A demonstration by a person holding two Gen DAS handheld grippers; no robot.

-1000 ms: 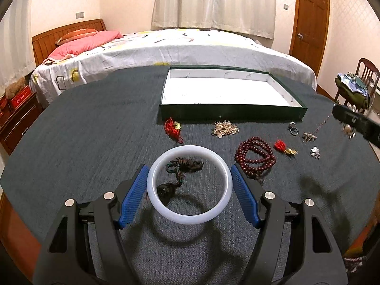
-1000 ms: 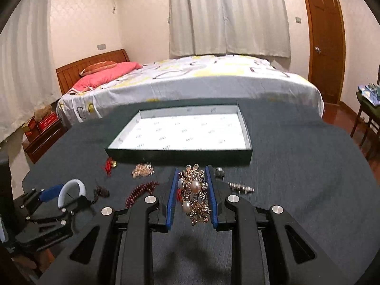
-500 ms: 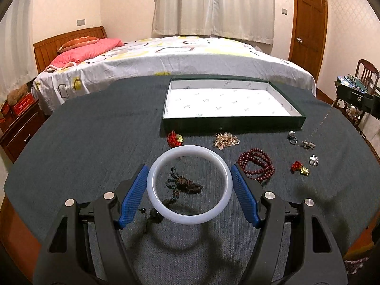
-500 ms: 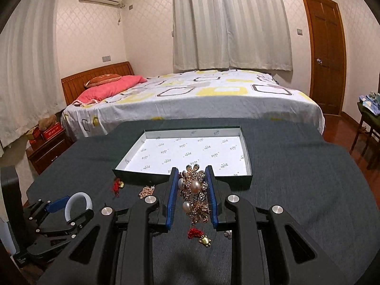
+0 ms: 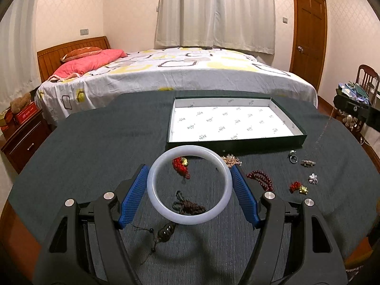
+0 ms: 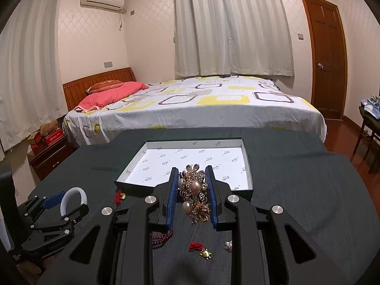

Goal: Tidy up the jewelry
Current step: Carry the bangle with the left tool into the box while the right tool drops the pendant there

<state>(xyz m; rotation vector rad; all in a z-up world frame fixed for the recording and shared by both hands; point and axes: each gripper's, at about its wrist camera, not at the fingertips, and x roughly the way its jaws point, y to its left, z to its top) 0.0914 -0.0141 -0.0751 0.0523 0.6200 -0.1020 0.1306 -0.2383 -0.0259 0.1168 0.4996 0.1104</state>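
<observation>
While left hand-held gripper (image 5: 189,185) clamps white bangle (image 5: 152,185), right (image 6: 192,193) grips pearl brooch (image 6: 196,186) (rt view only), tray (image 6: 248,186) beyond.

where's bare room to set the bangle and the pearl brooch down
Inside the tray: its whole white floor is bare. Also the cloth left of it. Crowded: the strip before its front wall, with red tassel, dark red beads and ring.

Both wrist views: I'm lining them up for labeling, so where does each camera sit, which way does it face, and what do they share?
Left wrist: on the left gripper, facing the tray and bed; its blue fingers clamp a white bangle.
Right wrist: on the right gripper, facing the same way; its fingers hold a pearl brooch.
Shared: the tray, bangle and red bead bracelet.
</observation>
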